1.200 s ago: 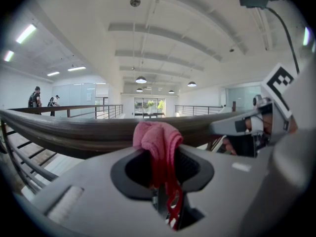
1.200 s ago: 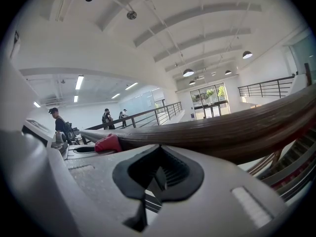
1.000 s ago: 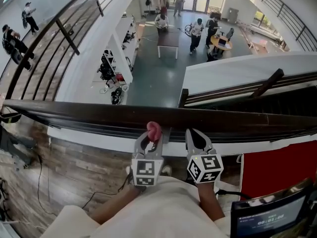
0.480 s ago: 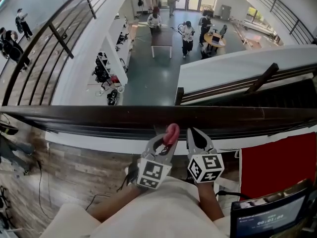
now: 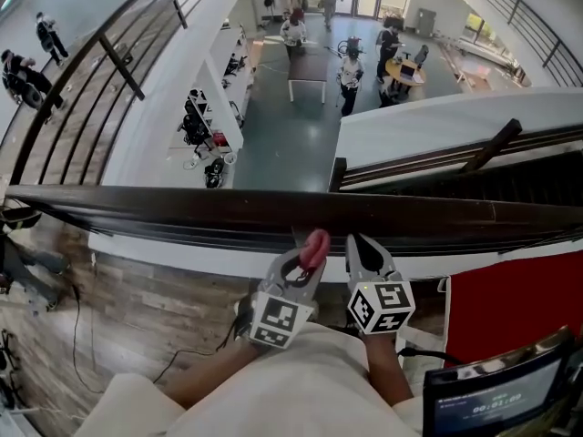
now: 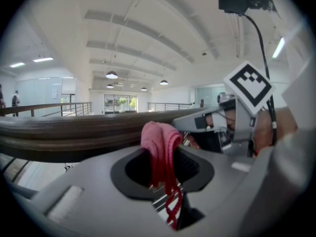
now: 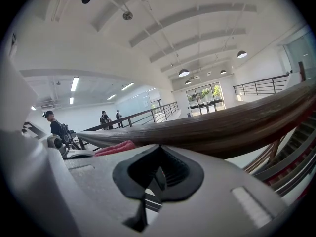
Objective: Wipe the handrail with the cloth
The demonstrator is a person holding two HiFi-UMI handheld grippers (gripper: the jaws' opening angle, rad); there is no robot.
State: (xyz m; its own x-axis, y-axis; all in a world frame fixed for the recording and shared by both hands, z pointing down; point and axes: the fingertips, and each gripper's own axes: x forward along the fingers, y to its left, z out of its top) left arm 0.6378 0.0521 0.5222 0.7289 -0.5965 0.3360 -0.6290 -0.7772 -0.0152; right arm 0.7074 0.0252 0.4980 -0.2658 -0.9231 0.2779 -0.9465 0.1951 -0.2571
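A dark wooden handrail (image 5: 182,212) crosses the head view from left to right. My left gripper (image 5: 310,249) is just below its near edge, shut on a bunched pink cloth (image 5: 316,242) that sticks up against the rail; whether they touch cannot be told. In the left gripper view the cloth (image 6: 160,141) rises from the closed jaws in front of the handrail (image 6: 69,131). My right gripper (image 5: 359,244) is close beside it to the right, shut with nothing in it, also under the rail. The right gripper view has the handrail (image 7: 222,127) overhead and the cloth (image 7: 116,148) at left.
Beyond the rail is a drop to a lower floor with people, a table (image 5: 310,66) and desks. A red panel (image 5: 510,308) and a screen (image 5: 492,397) stand at my right. A cable (image 5: 75,321) lies on the wooden floor at left.
The left gripper has moved right along the rail with the cloth and now sits next to the right gripper. The right gripper has hardly moved.
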